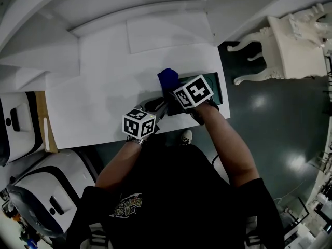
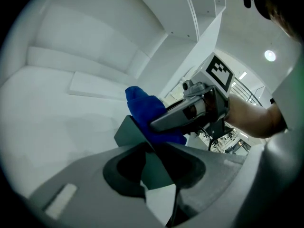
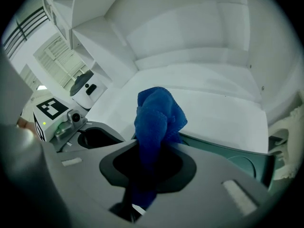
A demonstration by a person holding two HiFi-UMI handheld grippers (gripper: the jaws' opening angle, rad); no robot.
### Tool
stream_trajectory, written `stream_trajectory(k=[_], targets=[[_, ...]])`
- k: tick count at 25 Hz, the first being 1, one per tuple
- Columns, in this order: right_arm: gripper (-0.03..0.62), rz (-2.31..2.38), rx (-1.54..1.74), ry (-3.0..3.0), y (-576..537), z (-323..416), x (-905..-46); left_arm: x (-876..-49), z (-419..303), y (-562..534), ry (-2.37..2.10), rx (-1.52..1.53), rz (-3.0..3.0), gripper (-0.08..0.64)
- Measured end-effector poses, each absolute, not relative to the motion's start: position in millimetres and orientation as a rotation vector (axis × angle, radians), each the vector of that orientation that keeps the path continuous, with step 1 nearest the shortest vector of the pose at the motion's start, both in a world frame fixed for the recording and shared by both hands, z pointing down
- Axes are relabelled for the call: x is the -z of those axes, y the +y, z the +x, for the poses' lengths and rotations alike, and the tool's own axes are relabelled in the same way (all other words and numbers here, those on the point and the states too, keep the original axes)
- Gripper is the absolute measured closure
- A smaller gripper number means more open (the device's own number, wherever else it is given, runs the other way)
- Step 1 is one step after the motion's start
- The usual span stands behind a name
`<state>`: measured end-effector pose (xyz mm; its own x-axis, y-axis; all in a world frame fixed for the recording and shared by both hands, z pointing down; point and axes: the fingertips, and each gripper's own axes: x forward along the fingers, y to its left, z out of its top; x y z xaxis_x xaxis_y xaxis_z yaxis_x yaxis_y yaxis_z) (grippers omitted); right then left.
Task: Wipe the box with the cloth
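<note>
Your left gripper (image 2: pixel 156 167) is clenched on the near corner of the dark green box (image 2: pixel 129 132), which lies flat near the right edge of the white table (image 1: pixel 104 87). Your right gripper (image 3: pixel 148 167) is clamped on the blue cloth (image 3: pixel 156 118), whose bunched end sticks out past the jaws over the box's top, just beside the held corner. Whether the cloth presses on the lid cannot be told. This looks like the wiping step itself, probably early. Next, you need to hold the box firmly, push the cloth down flat, and sweep it across the lid away from your left gripper.
</note>
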<state>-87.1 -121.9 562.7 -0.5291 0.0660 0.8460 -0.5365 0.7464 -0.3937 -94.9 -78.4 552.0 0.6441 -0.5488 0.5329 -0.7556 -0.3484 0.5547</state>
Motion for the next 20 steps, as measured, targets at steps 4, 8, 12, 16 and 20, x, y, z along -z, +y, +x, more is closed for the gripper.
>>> stream_trajectory(k=[4, 8, 12, 16, 20], targets=[[0.492, 0.398, -0.822, -1.988, -129, -74, -563, -552, -96, -77, -1.023, -0.325, 2.044, 0.457], [0.492, 0.447, -0.841, -1.976, -139, -55, -565, -552, -95, -78, -1.02, -0.326, 2.044, 0.457], [0.492, 0.501, -0.856, -1.963, -150, -30, -565, -552, -94, -79, -1.023, -0.331, 2.043, 0.457], [0.492, 0.537, -0.896, -1.962, -156, -11, -563, -552, -95, -79, -1.026, -0.333, 2.044, 0.457], [0.494, 0.611, -0.879, -1.934, -166, 17, -564, -553, -94, -78, -1.025, -0.336, 2.047, 0.457]])
